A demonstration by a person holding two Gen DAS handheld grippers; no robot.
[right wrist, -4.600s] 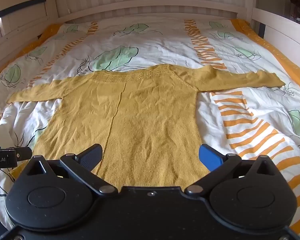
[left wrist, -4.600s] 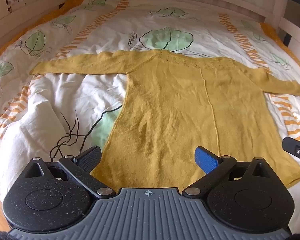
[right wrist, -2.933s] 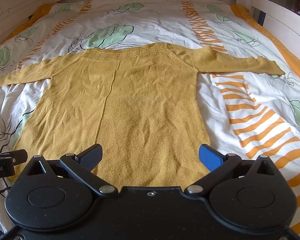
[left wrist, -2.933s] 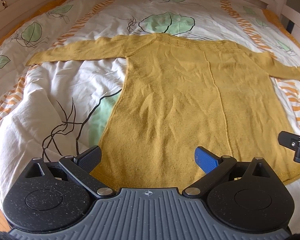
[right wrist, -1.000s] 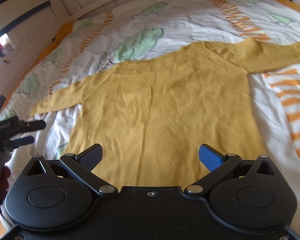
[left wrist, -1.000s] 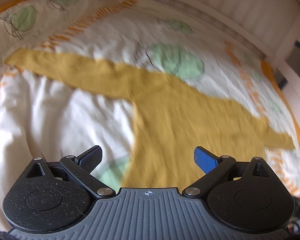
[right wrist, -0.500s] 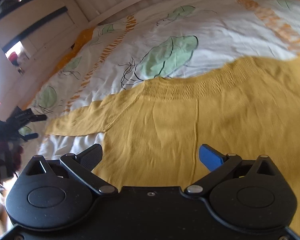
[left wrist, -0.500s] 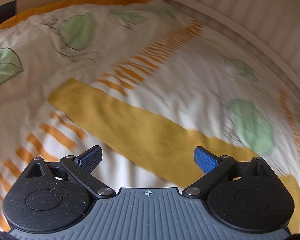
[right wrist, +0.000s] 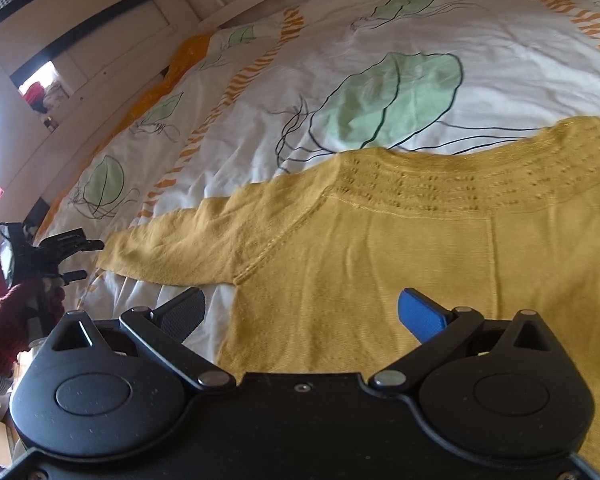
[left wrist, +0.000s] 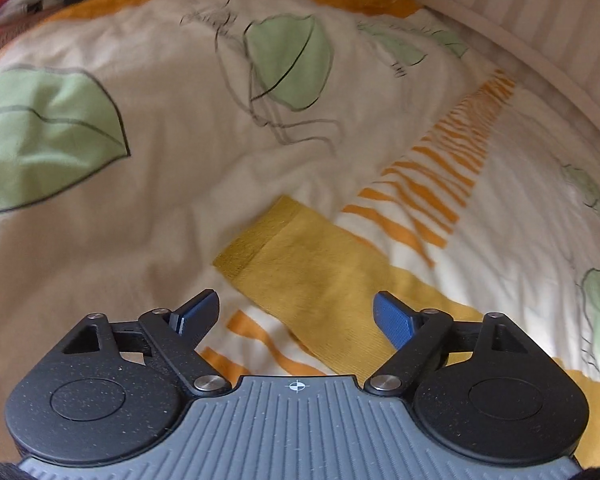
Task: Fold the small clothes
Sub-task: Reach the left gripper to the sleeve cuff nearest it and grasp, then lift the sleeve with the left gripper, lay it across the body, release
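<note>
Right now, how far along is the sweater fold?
Done: the yellow sweater lies spread flat on the duvet; nothing is folded yet. In hand: the left gripper is closing over the sleeve cuff, pads not yet pressing; the right gripper hovers open near the armpit. Left: both sleeves and the body.

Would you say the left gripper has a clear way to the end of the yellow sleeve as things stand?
Probably yes. The left gripper is closing with the sleeve lying flat on the bedcover between its fingers, and nothing lies over the cuff.
</note>
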